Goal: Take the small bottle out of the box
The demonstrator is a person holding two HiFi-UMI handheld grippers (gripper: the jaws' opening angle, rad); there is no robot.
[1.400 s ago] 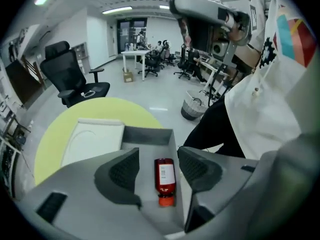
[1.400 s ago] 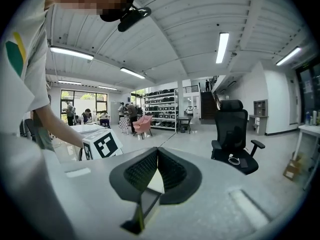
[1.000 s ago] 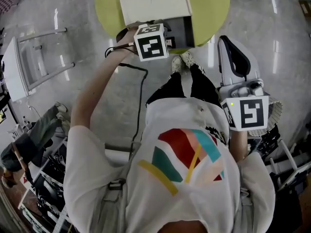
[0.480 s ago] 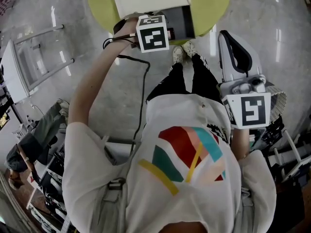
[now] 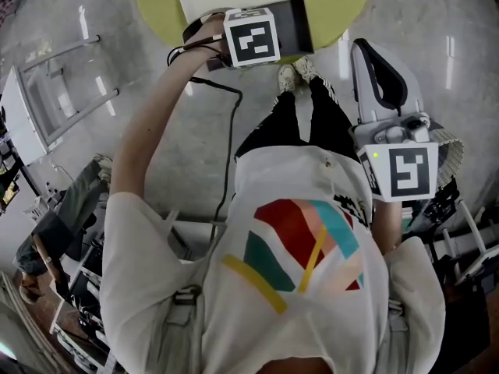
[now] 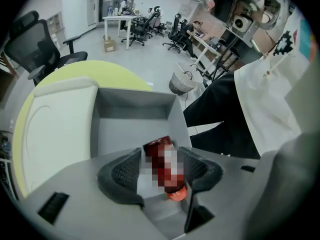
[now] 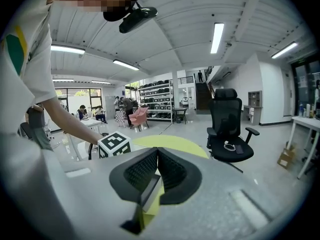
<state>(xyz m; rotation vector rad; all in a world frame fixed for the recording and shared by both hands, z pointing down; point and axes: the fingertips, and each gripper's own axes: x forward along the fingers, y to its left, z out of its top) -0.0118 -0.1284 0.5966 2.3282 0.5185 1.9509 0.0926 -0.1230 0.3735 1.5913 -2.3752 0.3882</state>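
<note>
The small bottle (image 6: 161,159), dark red with an orange cap (image 6: 176,194), lies between the pads of my left gripper (image 6: 161,171), cap toward the camera. That gripper is shut on it, just above the open grey box (image 6: 134,109). The box has a white lid (image 6: 57,129) folded back and sits on a round yellow-green table (image 5: 347,2). In the head view the left marker cube (image 5: 252,37) hangs at the box (image 5: 295,22), at its near left edge. My right gripper (image 7: 156,171) is shut and empty, its cube (image 5: 403,174) held beside the person's right side.
A black and white chair (image 5: 380,80) stands right of the table, and a black office chair (image 7: 230,129) stands beyond the right gripper. A cable (image 5: 227,123) hangs under the left arm. A wire basket (image 6: 182,79) sits on the floor. Racks crowd the lower left.
The head view has tilted, so table and box sit higher in the picture. The left gripper stays at the box's near edge. The right gripper has barely moved.
</note>
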